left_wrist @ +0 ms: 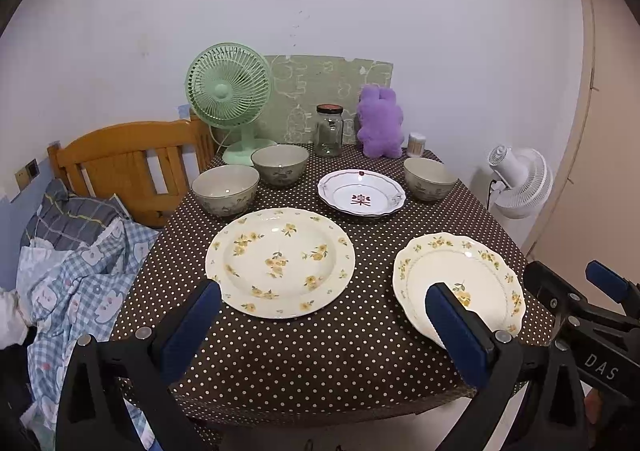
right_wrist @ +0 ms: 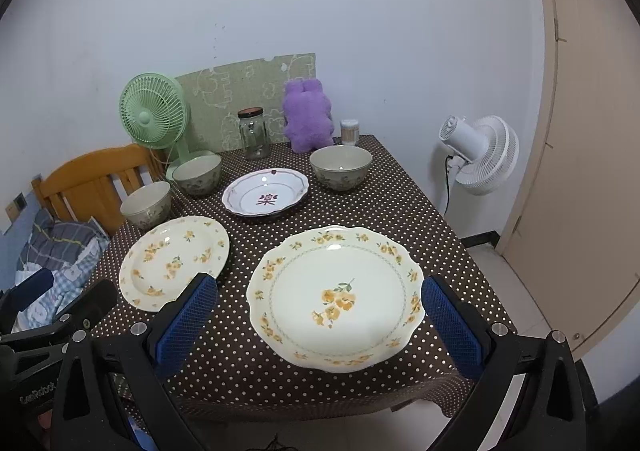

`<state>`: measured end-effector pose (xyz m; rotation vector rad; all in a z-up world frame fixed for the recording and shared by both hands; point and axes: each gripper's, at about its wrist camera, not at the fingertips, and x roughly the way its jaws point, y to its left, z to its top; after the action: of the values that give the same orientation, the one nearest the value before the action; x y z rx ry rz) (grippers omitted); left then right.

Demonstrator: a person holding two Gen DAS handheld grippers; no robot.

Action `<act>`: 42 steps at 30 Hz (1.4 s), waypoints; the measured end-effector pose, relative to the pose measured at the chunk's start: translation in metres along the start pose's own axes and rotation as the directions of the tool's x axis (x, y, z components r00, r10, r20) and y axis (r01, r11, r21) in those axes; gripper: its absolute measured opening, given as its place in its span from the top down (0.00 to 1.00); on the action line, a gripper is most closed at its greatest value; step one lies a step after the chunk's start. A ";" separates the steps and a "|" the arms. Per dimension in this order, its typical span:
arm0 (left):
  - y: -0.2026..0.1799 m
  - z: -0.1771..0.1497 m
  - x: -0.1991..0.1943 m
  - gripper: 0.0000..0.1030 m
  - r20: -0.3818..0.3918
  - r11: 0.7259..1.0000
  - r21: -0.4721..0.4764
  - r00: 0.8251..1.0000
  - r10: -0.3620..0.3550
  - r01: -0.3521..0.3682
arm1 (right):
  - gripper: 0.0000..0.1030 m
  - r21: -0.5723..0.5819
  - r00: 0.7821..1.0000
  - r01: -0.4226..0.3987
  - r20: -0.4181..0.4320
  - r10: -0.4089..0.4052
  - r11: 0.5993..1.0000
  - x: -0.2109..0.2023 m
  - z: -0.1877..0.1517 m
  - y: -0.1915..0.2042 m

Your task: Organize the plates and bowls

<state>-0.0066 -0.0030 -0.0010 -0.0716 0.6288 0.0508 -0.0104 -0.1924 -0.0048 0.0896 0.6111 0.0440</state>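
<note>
At frame bottom, my left gripper (left_wrist: 322, 317) and right gripper (right_wrist: 320, 317) hang spread, empty; 3 plates (left_wrist: 280, 261) and 3 bowls (left_wrist: 225, 189) lie unstacked, nothing sorted yet.

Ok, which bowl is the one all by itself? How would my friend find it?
Look at the brown polka-dot tablecloth, then the fluffy purple plush toy at the back. The grey-green floral ceramic bowl sits just in front of it, alone, while two matching bowls sit together near the green fan.

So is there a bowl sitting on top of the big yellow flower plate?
No, the flower plate is bare, and all three bowls stand apart on the tablecloth.
</note>
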 end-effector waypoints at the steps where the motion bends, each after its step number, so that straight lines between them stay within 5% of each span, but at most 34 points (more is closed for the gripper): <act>1: 0.000 0.000 0.000 0.01 -0.002 1.000 -0.001 1.000 0.000 0.000 | 0.00 -0.002 1.000 -0.001 -0.001 0.001 1.000 0.000 0.000 0.000; 42: -0.003 -0.003 -0.005 0.02 -0.003 1.000 0.012 1.000 -0.004 0.004 | 0.00 0.022 1.000 0.001 -0.007 -0.001 1.000 -0.005 0.000 -0.003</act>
<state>-0.0122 -0.0060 -0.0005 -0.0609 0.6321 0.0429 -0.0146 -0.1957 -0.0018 0.1105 0.6184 0.0365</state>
